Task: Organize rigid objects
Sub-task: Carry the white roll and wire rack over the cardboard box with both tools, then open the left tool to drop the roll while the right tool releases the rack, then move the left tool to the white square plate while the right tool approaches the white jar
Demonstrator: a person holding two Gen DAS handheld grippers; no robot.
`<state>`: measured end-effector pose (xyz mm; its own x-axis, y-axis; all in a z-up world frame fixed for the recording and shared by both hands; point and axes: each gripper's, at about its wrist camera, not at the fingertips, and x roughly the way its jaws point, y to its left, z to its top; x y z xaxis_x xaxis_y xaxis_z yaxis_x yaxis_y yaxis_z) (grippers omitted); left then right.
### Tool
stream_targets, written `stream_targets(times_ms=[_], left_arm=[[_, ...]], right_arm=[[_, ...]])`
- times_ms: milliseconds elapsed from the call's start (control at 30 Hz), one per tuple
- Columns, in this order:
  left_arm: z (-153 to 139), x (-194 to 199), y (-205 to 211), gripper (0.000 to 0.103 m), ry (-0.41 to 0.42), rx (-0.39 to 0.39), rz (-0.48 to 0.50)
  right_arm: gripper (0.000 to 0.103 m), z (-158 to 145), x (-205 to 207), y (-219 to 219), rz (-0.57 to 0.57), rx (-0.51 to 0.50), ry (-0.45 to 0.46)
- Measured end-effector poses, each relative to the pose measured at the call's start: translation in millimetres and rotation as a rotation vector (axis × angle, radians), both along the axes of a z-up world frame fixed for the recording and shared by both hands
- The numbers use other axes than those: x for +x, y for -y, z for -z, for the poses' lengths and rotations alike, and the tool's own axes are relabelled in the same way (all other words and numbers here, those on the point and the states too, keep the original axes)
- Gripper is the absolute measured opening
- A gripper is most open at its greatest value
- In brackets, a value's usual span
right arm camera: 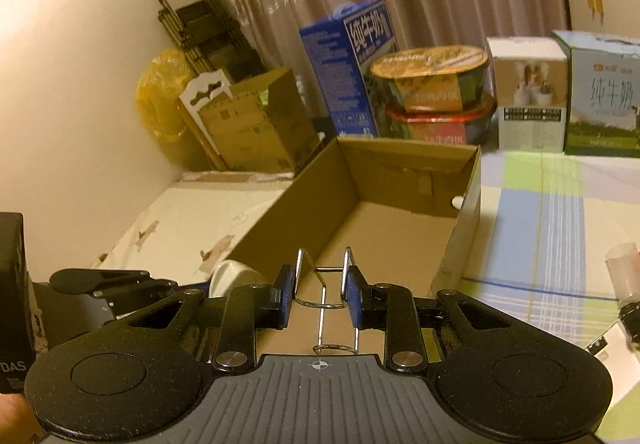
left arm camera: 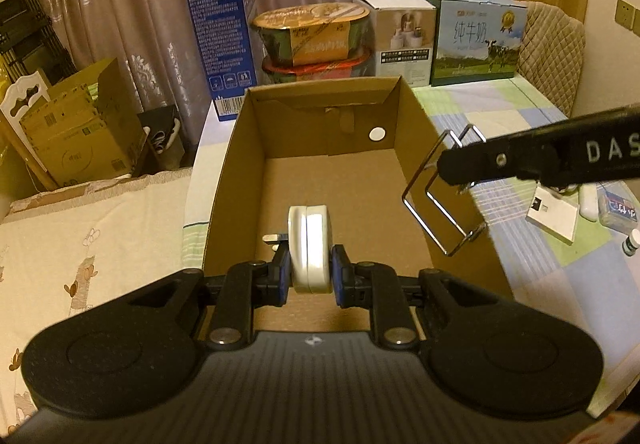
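Observation:
An open brown cardboard box stands on the checked table, with nothing visible on its floor. My left gripper is shut on a white round case, held on edge over the box's near end. My right gripper is shut on a bent chrome wire rack above the box's near right side. In the left wrist view that wire rack hangs from the right gripper's black fingers over the box's right wall. The white case shows at the lower left of the right wrist view.
Behind the box stand a blue carton, stacked noodle bowls, a white box and a milk carton. Small items lie on the table at right: a white card box, a blue packet, a small bottle. A bed lies left.

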<state>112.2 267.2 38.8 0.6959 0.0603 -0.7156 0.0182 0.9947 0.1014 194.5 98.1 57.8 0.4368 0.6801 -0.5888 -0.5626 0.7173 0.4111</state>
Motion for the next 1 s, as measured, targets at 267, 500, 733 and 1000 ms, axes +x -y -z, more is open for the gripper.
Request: stream_targets(times_ms=[267, 500, 733, 1000], left_arm=[[12.0, 10.5, -2.3, 0.017, -0.017, -0.009, 0.001], [5.7, 10.1, -7.3, 0.032, 0.023, -0.036, -0.042], [-4.3, -1.2, -11.4, 0.033, 0.040, -0.047, -0.074], [-17.4, -21.6, -7.5, 0.038, 0.050, -0.090, -0.115]], right_arm=[[0.024, 18.1, 5.6, -2.4, 0.005, -0.031, -0.021], [0.033, 19.5, 3.8, -1.1, 0.023, -0.059, -0.006], [0.053, 4.5, -16.3, -0.2, 0.049, -0.143, 0.118], [0.056, -13.4, -49.2, 8.2, 0.092, -0.234, 0.223]])
